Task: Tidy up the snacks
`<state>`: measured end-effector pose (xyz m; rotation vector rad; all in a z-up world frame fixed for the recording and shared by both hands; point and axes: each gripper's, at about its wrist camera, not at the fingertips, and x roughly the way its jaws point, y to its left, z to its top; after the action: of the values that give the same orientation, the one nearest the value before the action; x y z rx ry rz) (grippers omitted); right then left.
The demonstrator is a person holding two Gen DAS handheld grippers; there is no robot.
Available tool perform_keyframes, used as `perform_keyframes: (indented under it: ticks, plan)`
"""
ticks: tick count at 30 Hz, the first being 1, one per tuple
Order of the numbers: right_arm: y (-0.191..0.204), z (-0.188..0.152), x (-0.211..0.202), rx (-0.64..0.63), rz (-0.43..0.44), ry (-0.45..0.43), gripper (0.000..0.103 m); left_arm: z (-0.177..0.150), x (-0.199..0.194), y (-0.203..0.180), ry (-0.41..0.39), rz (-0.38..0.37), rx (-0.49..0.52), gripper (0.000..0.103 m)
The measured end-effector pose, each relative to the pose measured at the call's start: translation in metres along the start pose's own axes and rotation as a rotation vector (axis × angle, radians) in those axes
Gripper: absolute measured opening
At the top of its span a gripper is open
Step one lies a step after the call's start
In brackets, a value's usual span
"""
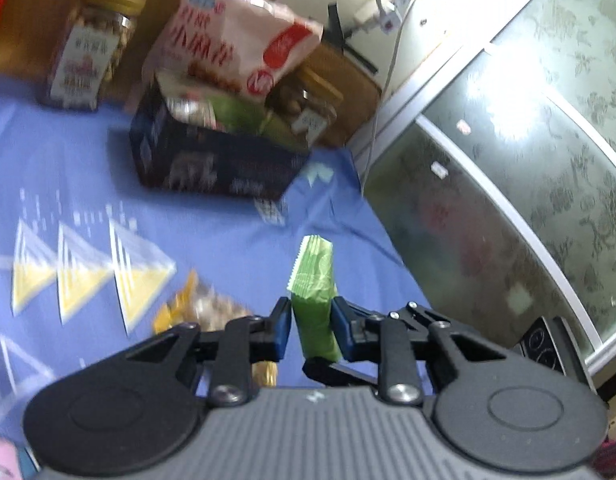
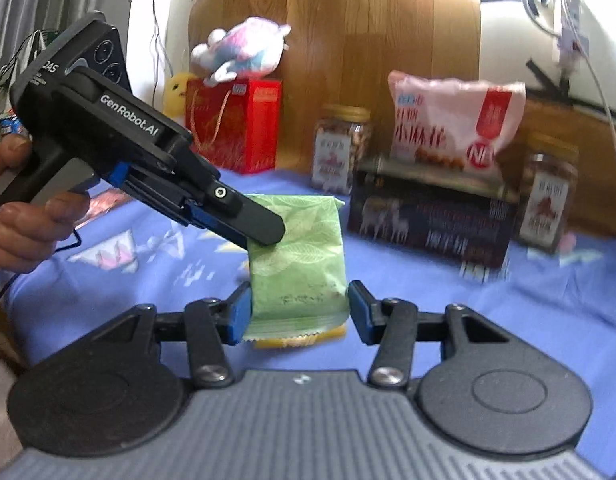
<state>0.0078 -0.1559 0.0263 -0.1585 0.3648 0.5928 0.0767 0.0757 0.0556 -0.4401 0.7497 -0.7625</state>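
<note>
Green snack packet sits clamped in the down-tilted left tool; right tool brackets it loosely.

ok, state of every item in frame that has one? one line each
left claw: shut on green packet
right claw: open, astride the packet's lower end
green packet: lifted off the blue cloth, held edge-up
dark box: open-topped, pink bag sticking out
jars: lids on, upright

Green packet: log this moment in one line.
left tongs: shut on green packet | right tongs: open around its lower end, left pad touching | dark box: behind
</note>
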Motion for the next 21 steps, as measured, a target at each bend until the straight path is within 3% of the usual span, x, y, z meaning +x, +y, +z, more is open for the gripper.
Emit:
perform_keyframes:
  ticks: [8, 16, 21]
  plan:
    - [-0.031, 0.034, 0.031, -0.051, -0.089, -0.074, 0.053, 0.069, 0.026, -0.006, -0.054, 0.052, 0.062, 0.023]
    - [-0.101, 0.065, 0.086, 0.023, -0.192, -0.099, 0.053, 0.152, 0.099, -0.001, -0.082, 0.113, 0.121, 0.023]
    - [-0.134, 0.06, 0.12, 0.083, -0.244, -0.072, 0.054, 0.174, 0.15, 0.017, -0.061, 0.177, 0.117, 0.025]
